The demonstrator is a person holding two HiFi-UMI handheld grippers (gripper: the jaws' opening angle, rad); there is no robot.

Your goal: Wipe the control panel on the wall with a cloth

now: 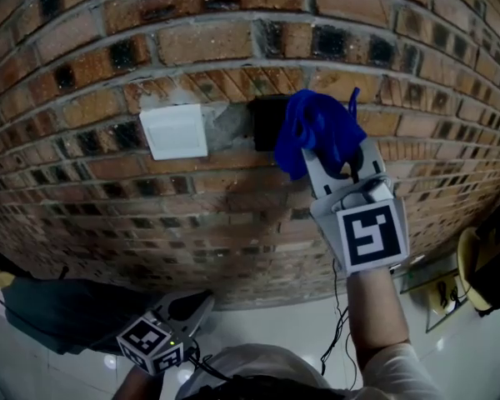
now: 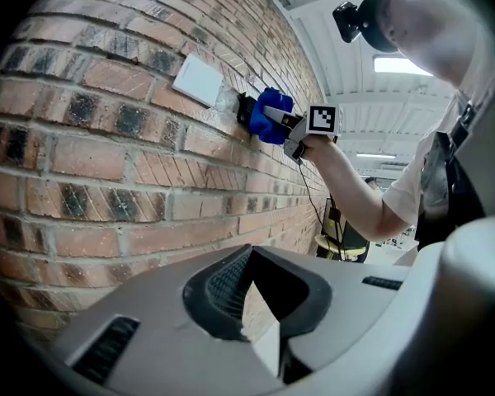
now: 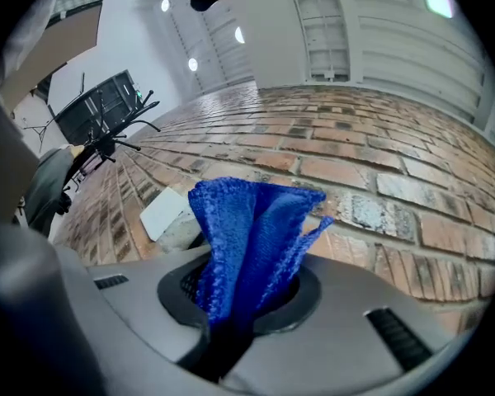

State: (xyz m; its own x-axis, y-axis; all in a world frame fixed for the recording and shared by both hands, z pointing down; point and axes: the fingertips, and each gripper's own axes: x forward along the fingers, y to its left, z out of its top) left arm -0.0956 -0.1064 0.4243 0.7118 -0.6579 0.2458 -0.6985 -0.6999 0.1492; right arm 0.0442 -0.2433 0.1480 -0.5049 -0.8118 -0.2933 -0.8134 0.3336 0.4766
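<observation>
- My right tongs [image 1: 343, 163] clamp a blue cloth [image 1: 315, 130], bunched against the black control panel [image 1: 265, 120] on the brick wall [image 1: 233, 44], just beyond their tips.
- A white plate [image 1: 175, 131] sits just left of that panel.
- My left tongs [image 1: 197, 305] hang low, well below, jaws together on nothing.

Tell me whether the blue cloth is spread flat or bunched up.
Bunched up. The blue cloth rises in gathered folds from the right gripper, which is shut on its lower end.
</observation>
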